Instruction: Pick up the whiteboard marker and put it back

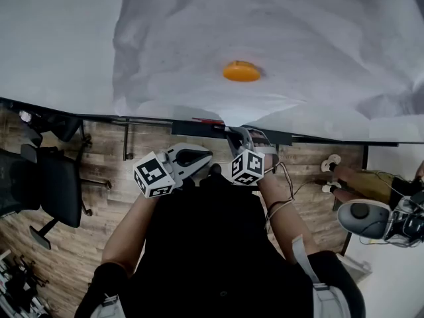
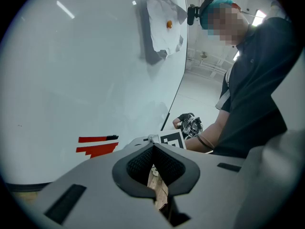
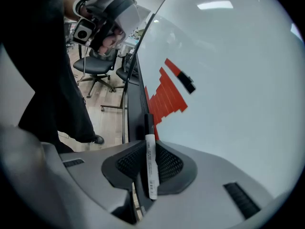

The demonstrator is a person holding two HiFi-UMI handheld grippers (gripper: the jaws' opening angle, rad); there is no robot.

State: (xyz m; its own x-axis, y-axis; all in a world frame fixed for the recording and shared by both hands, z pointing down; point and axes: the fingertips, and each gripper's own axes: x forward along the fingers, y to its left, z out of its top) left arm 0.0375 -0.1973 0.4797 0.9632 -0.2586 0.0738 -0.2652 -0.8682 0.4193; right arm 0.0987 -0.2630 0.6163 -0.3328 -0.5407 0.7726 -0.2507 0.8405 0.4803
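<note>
The whiteboard marker (image 3: 151, 168), white-bodied with a black cap (image 3: 149, 123), lies lengthwise between the pads of my right gripper (image 3: 148, 152), which is shut on it. The cap points at the dark tray (image 3: 135, 97) along the whiteboard's lower edge. In the head view the right gripper (image 1: 242, 140) is up against that tray (image 1: 199, 128), and the marker itself is hidden there. My left gripper (image 1: 193, 156) hangs beside it, just left. In the left gripper view its jaws (image 2: 153, 168) are closed with nothing between them.
A crumpled white sheet (image 1: 278, 38) is pinned to the whiteboard by an orange magnet (image 1: 241, 71). A thin red item (image 1: 209, 120) lies on the tray. Red stepped print (image 3: 167, 97) marks the board. An office chair (image 1: 53, 184) stands left; a headset (image 1: 361, 217) right.
</note>
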